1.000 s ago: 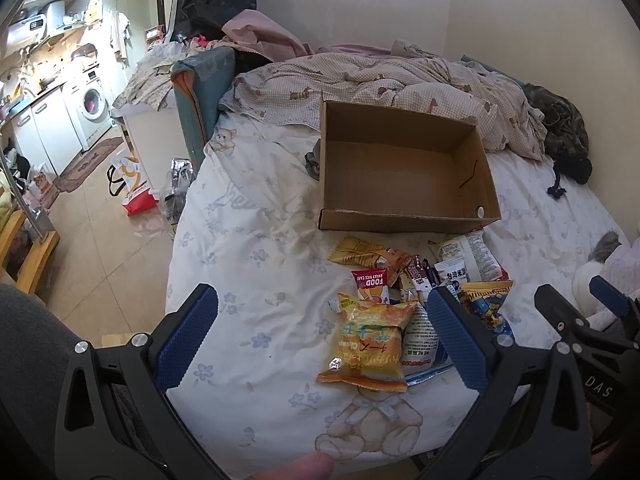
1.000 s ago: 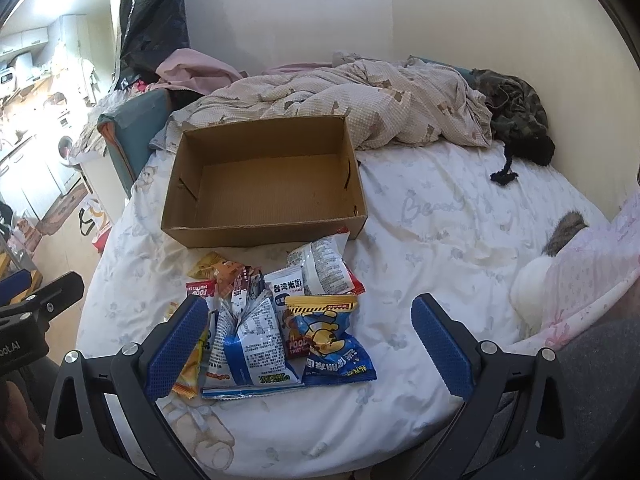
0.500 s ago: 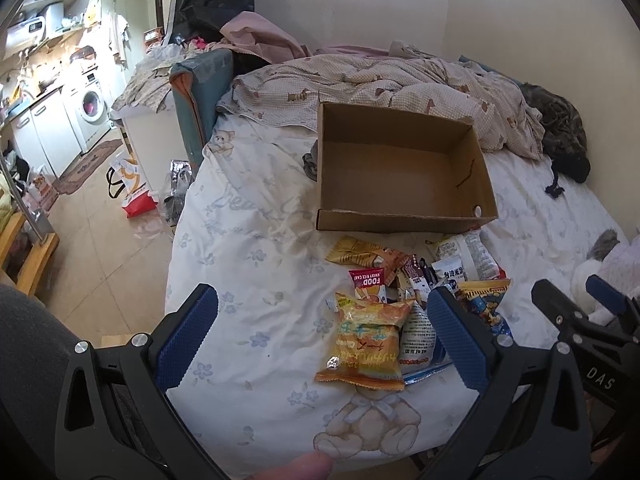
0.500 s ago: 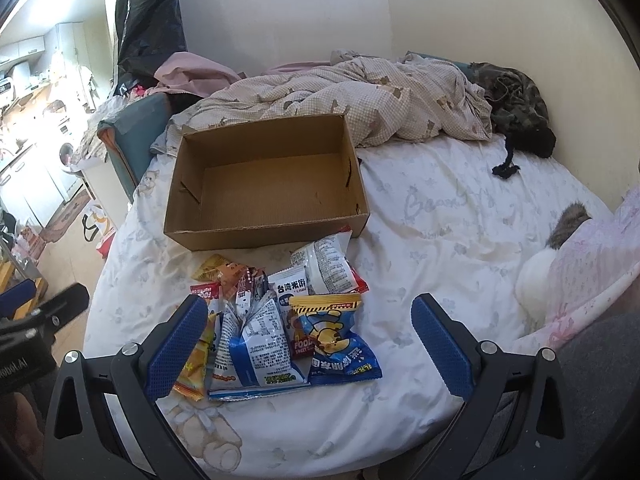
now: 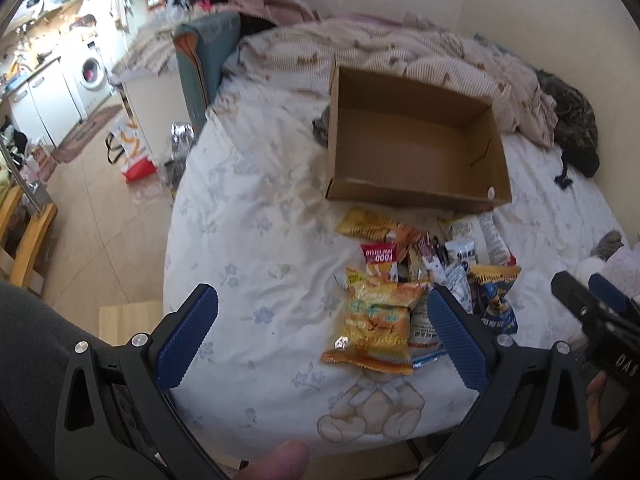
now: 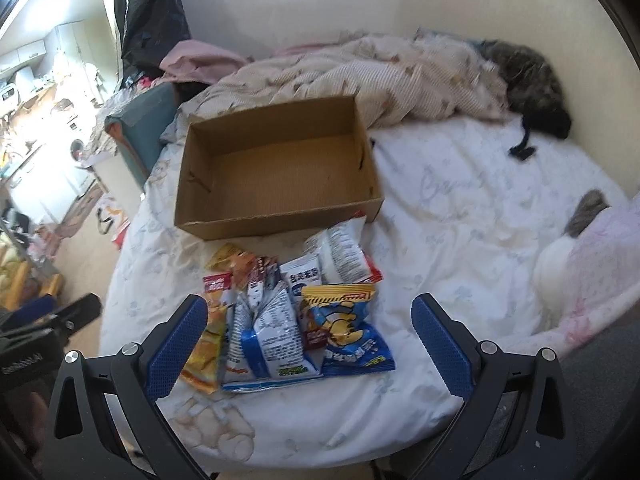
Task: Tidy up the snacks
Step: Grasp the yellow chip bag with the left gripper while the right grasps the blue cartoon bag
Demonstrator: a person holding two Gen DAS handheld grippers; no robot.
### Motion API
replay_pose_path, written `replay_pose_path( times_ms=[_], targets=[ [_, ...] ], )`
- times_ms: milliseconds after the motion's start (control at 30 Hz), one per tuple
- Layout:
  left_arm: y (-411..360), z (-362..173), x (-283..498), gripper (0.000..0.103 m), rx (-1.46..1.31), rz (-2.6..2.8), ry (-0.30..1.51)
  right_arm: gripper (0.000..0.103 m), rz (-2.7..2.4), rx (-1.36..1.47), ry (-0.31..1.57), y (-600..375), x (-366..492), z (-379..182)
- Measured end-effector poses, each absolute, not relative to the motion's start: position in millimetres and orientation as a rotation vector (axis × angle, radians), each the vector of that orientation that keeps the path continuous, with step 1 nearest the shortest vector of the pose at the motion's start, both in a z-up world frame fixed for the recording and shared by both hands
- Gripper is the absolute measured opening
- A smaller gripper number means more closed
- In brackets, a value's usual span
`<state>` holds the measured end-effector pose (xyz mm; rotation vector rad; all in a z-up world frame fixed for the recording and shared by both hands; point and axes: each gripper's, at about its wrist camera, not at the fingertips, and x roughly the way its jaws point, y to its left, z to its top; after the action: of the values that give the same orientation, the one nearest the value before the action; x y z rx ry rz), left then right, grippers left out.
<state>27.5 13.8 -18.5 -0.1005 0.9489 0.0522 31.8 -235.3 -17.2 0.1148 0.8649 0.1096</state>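
Note:
An empty brown cardboard box (image 5: 416, 148) (image 6: 280, 172) lies on the white bed sheet. Just in front of it is a pile of snack packets: an orange-yellow bag (image 5: 376, 324) (image 6: 206, 350) nearest the left side, a blue-and-white bag (image 6: 268, 332), a blue bag with a yellow top (image 6: 348, 328) (image 5: 494, 300), a small red packet (image 5: 378, 258) and a white one (image 6: 306, 280). My left gripper (image 5: 320, 340) hangs open above the near bed edge, the orange bag between its fingers' line. My right gripper (image 6: 310, 344) is open over the blue bags. Neither touches anything.
A crumpled checked quilt (image 6: 360, 76) and dark clothing (image 6: 532, 80) lie behind the box. A pink-white pillow (image 6: 592, 264) sits at the right. Left of the bed is floor with bags (image 5: 136, 152) and a washing machine (image 5: 92, 72). A thumb (image 5: 276, 460) shows at the bottom.
Both grippers have drifted slightly forward and down toward the snack pile; the box and packets sit a little larger in view. Nothing was taken hold of.

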Motion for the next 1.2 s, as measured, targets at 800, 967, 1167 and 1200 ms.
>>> replay_pose_path(
  times_ms=[800, 967, 1167, 1200],
  targets=[
    [-13.4, -138.8, 105.1, 0.094, -0.180, -0.100, 1.501, 0.103, 0.016, 0.296, 1.282, -299.1, 117.4, -98.5],
    [-25.9, -139.0, 100.2, 0.094, -0.150, -0.137, 1.490, 0.102, 0.071, 0.178, 1.391, -271.8, 123.7, -124.2],
    [-33.6, -160.0, 107.3, 0.076, -0.163, -0.118, 1.534, 0.084, 0.100, 0.092, 1.472, -250.0, 128.6, -151.0],
    [-34.8, -164.0, 107.7, 0.066, -0.176, -0.126, 1.541, 0.082, 0.102, 0.096, 1.477, -249.9, 129.1, -152.1]
  ],
)
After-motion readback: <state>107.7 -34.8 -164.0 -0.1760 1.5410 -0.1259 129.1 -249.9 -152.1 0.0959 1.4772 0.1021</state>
